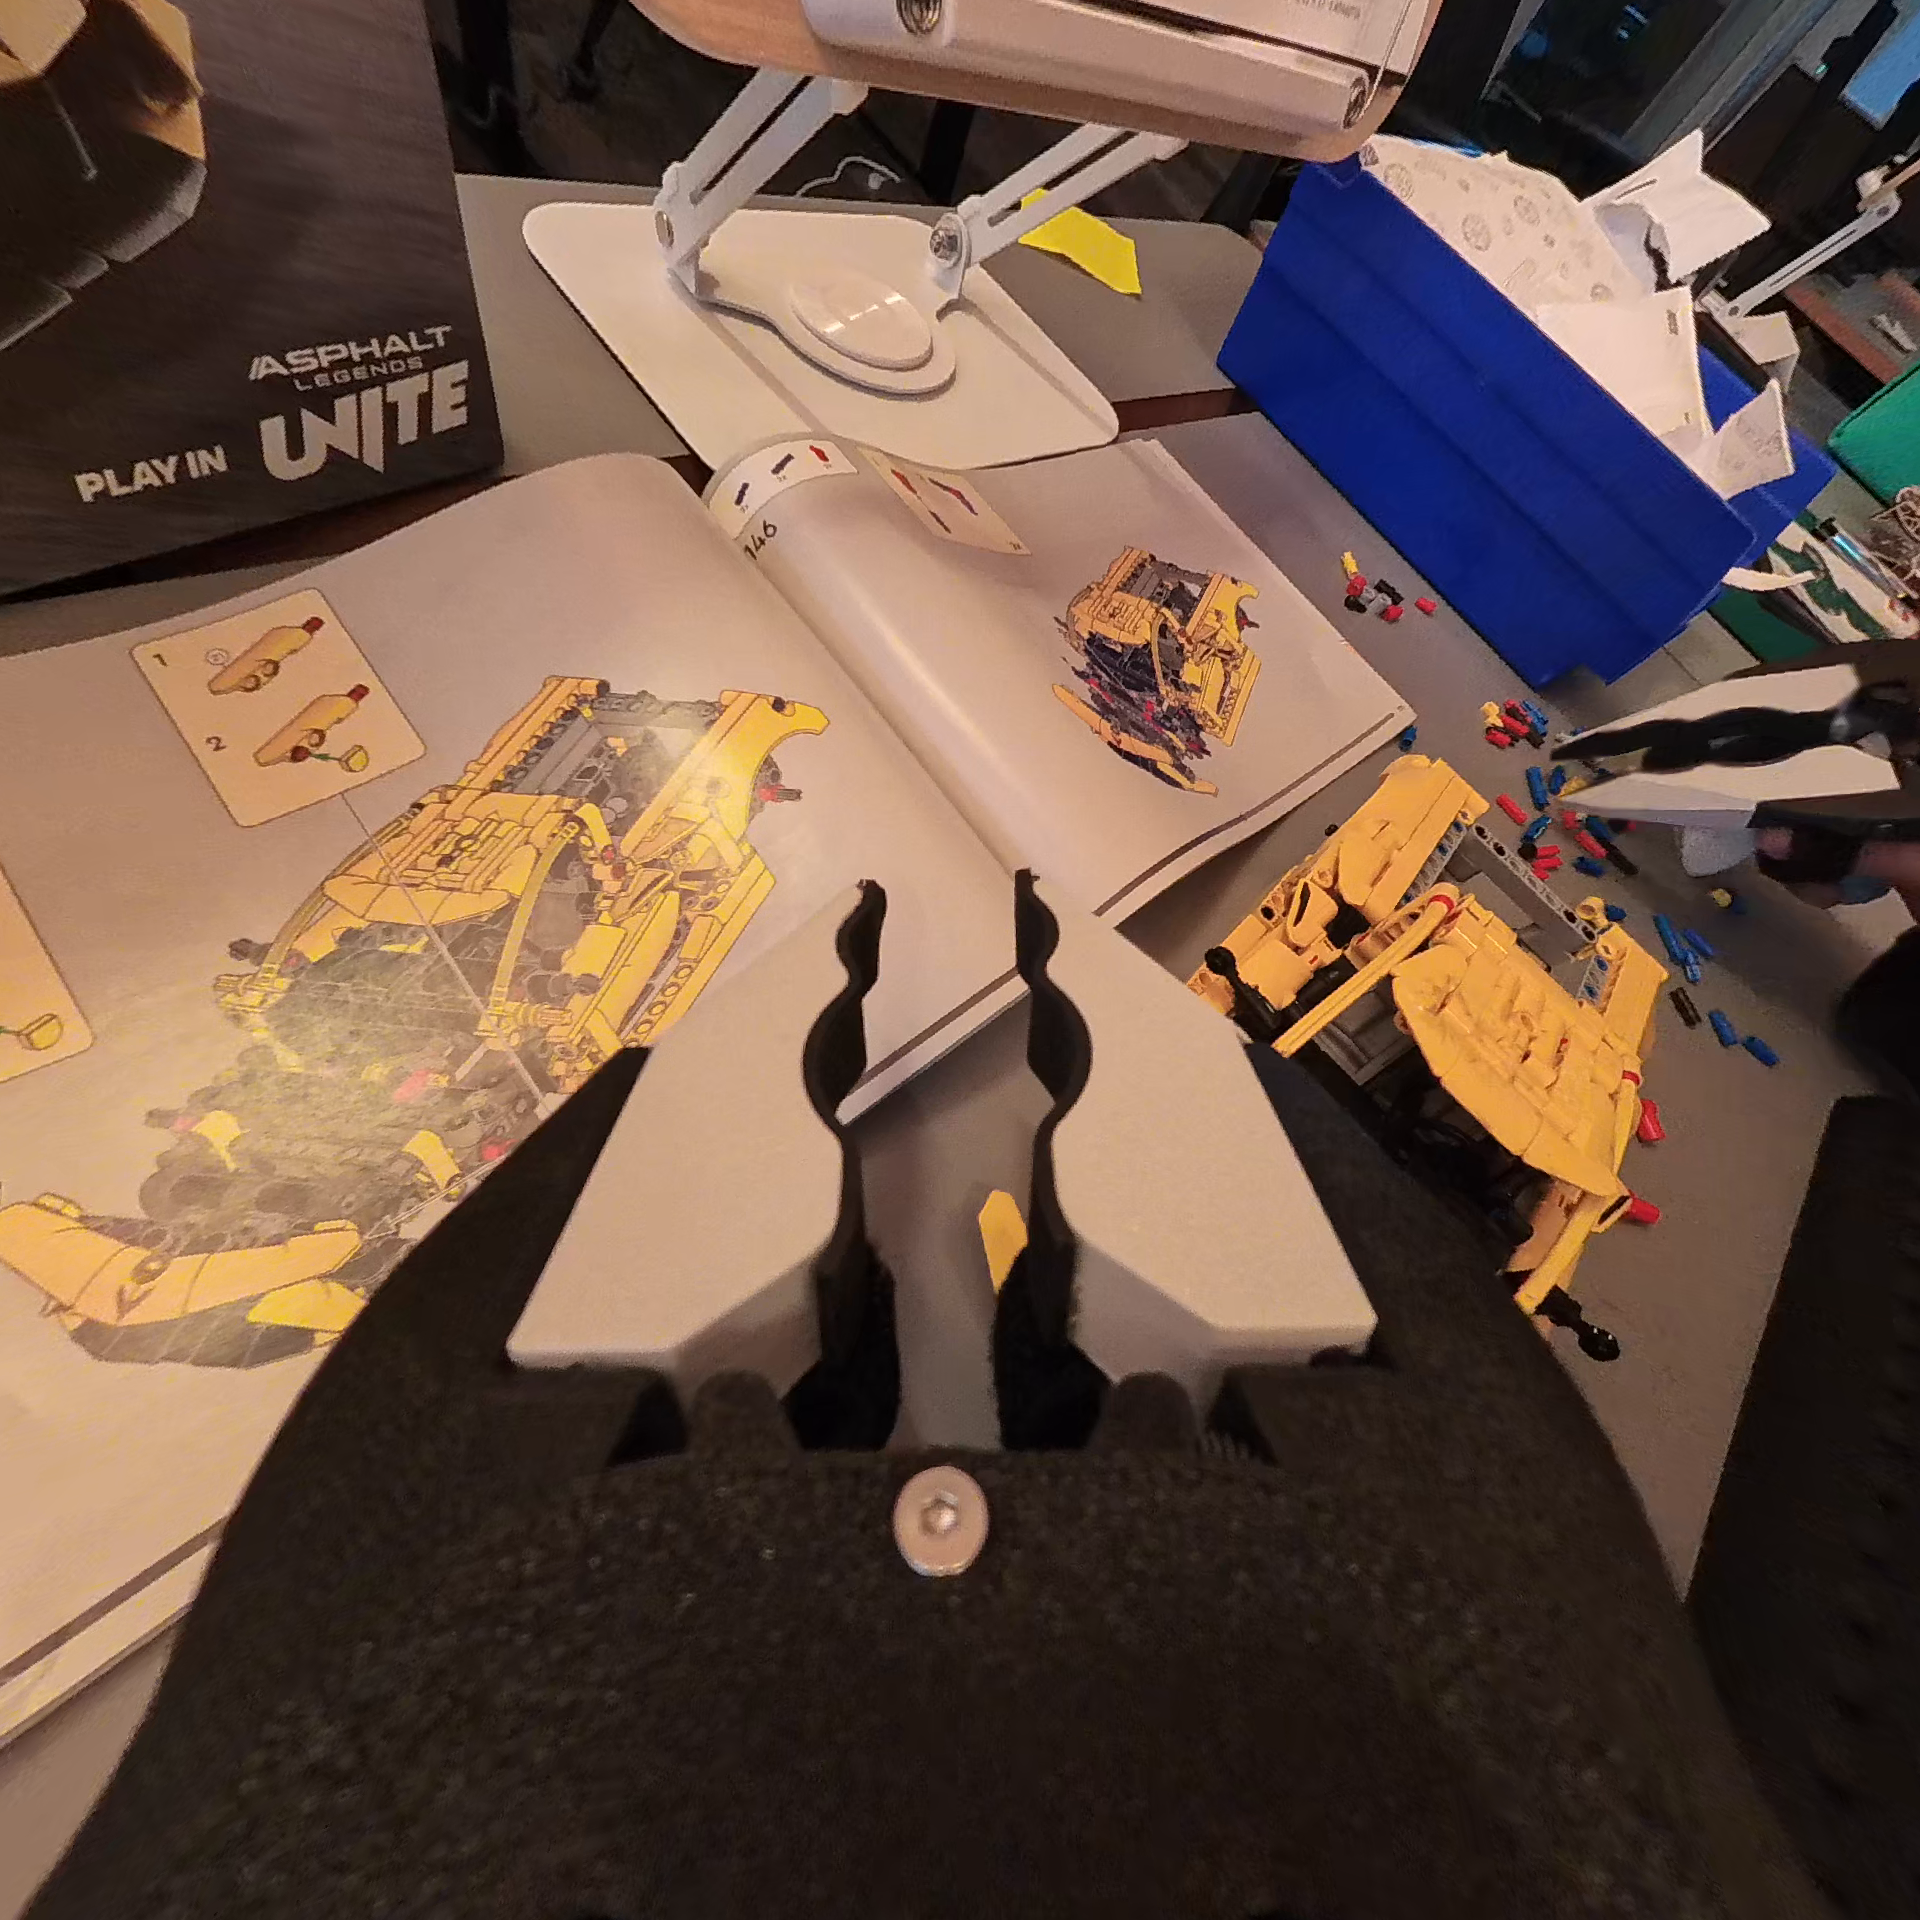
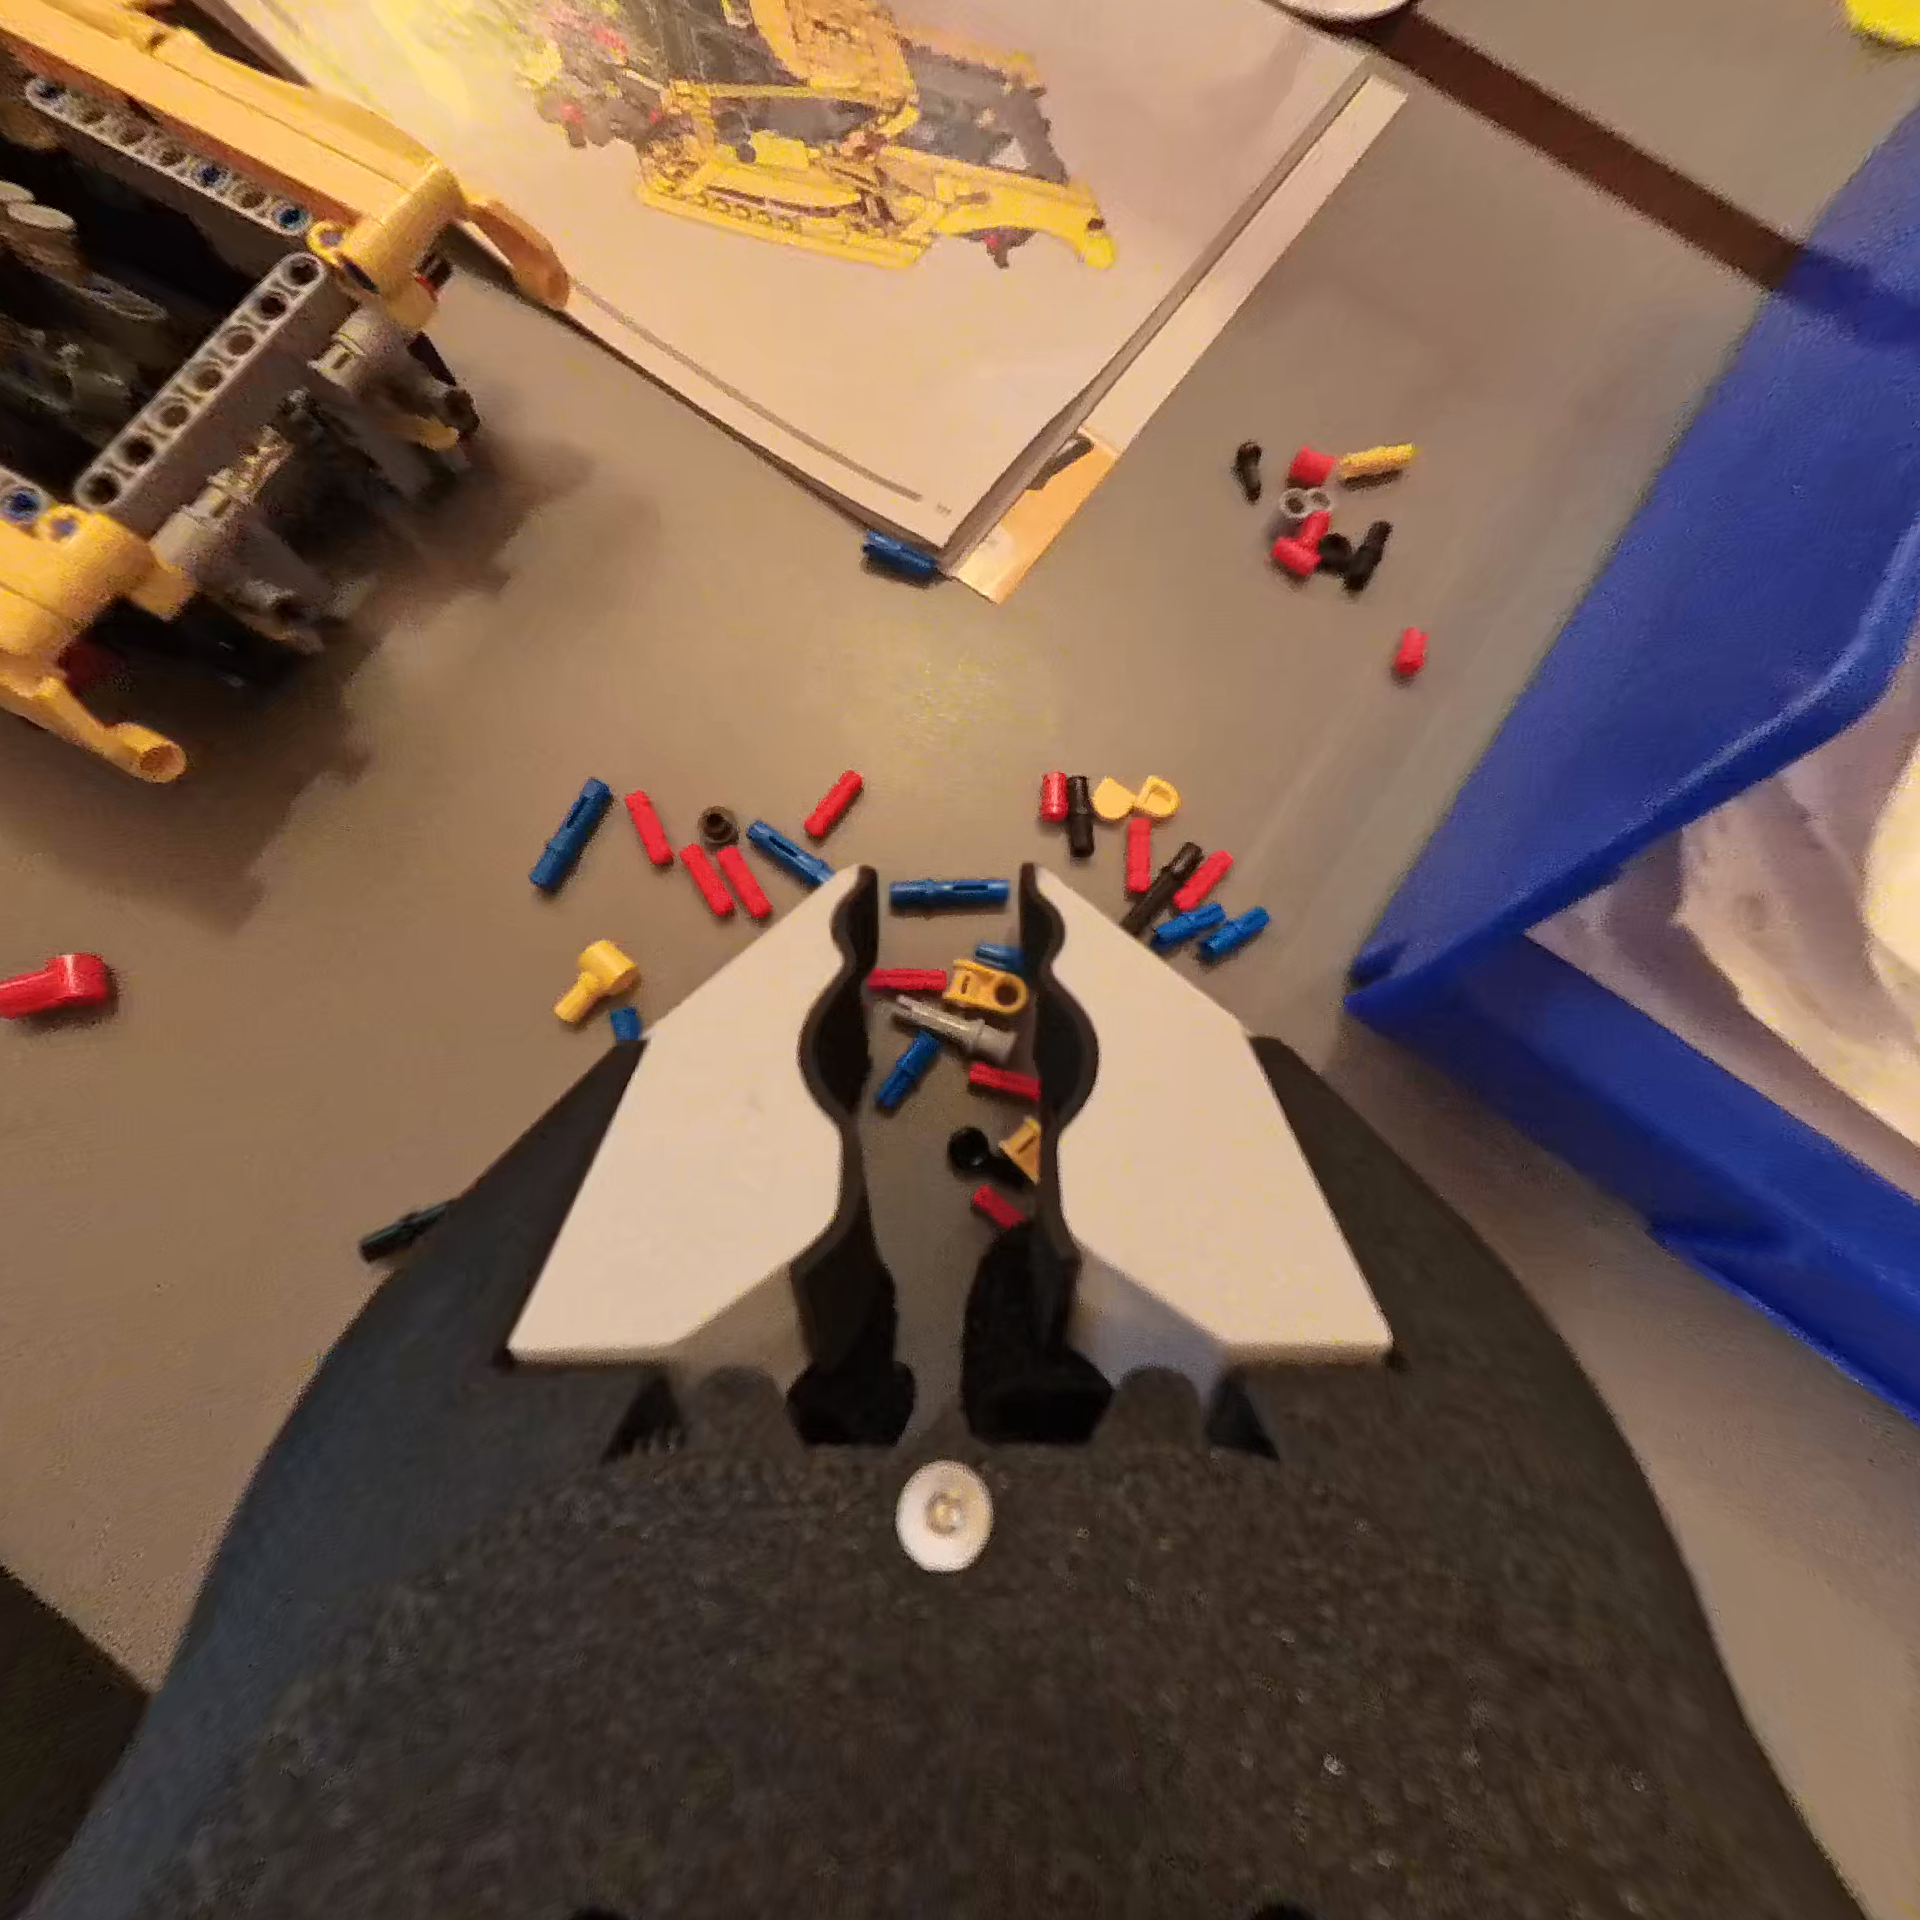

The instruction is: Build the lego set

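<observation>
The right gripper (image 2: 943, 883) hung with its jaws apart and empty over the loose pins (image 2: 940, 1039), a blue pin (image 2: 948, 894) lying crosswise at its tips. At ten o'clock sat the yellow model (image 2: 187, 416). The left gripper (image 1: 948, 894), parted and empty, hovered farther off over the instruction booklet (image 1: 582, 665).

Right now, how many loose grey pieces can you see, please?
2: a grey pin between the right gripper's jaws, a small grey piece near the blue bin; more may be hidden.

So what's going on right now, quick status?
Left gripper open, empty, over manual. Right gripper open above loose pins. Yellow model untouched. Nothing blocking.
</observation>
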